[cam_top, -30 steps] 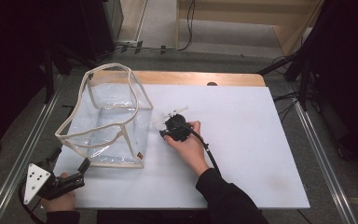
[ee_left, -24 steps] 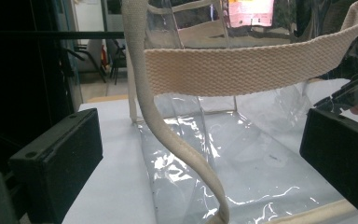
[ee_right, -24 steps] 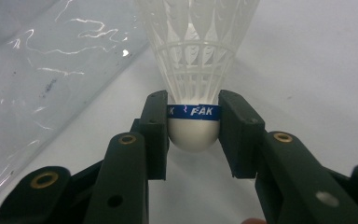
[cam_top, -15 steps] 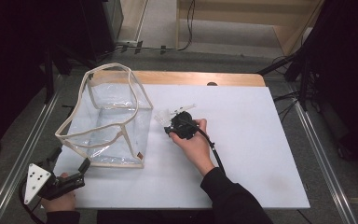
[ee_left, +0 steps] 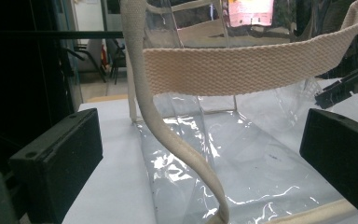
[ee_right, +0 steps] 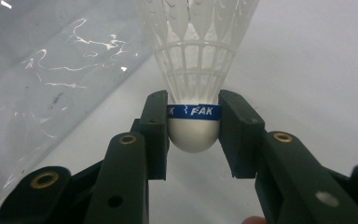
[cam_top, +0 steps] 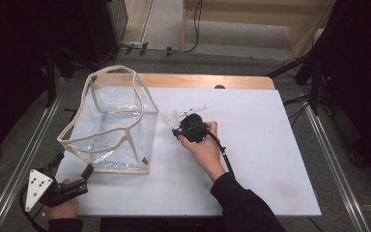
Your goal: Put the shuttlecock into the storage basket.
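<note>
The white table (cam_top: pixel 270 159) carries everything here, and the clear bag (cam_top: pixel 111 125) with its cream webbing trim is the biggest thing on it, standing open-mouthed at the left; its walls are soft film and its rim sags unevenly, so the likeliest trouble is that the mouth folds in or the whole bag slides when something is pushed against it. The left gripper (cam_top: pixel 72 181) sits at the bag's near corner with its jaws wide apart and nothing pinched; in the left gripper view the webbing strap (ee_left: pixel 242 70) crosses between the pads without either pad touching it; unless that strap is gripped, the bag has no anchor and can tip or skid toward the table's edge. The right gripper (ee_right: pixel 193 122) is closed about a third of its travel on the shuttlecock (ee_right: pixel 193 93), pads pressing each side of the rounded white base at the blue band; in the high view the shuttlecock (cam_top: pixel 171 117) hangs just beside the bag's right wall, outside it, over the table. The base is smooth and domed, so I judge the hold narrow; a tilt or a knock of the skirt against the rim could roll it out of the pads; squeezing harder risks little, but dragging the feathered plastic skirt across the webbing could bend it or flick the shuttlecock onto the table.
</note>
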### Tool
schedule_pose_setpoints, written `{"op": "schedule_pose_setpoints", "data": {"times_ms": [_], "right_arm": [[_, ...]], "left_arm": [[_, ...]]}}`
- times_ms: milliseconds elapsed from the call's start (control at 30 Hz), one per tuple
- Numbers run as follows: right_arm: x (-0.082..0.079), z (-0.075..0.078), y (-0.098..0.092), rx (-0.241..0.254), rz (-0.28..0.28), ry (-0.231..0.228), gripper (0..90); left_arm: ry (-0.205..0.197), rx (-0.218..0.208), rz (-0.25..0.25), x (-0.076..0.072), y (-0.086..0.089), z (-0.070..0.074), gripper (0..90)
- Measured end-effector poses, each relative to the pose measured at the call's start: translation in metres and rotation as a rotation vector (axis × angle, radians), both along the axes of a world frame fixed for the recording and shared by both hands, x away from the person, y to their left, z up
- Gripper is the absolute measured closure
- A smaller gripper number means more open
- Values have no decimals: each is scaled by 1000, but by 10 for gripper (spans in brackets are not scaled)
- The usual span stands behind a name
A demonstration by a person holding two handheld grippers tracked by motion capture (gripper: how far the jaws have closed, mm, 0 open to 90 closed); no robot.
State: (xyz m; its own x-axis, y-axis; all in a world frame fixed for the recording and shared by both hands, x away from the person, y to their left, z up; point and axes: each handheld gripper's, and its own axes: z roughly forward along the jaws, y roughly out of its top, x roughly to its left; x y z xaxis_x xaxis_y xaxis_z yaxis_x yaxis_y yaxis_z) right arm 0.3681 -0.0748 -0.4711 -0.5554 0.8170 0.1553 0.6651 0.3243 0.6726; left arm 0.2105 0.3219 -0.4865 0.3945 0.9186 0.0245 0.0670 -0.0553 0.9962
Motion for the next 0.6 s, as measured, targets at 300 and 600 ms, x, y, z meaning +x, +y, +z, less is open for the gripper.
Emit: {"op": "schedule_pose_setpoints", "data": {"times_ms": [300, 600], "right_arm": [[-1, 6, -4, 14, 6, -18, 631], [-3, 13, -5, 41, 11, -57, 631]], "left_arm": [[0, 1, -1, 0, 0, 0, 0], [0, 1, -2, 0, 0, 0, 0]]}}
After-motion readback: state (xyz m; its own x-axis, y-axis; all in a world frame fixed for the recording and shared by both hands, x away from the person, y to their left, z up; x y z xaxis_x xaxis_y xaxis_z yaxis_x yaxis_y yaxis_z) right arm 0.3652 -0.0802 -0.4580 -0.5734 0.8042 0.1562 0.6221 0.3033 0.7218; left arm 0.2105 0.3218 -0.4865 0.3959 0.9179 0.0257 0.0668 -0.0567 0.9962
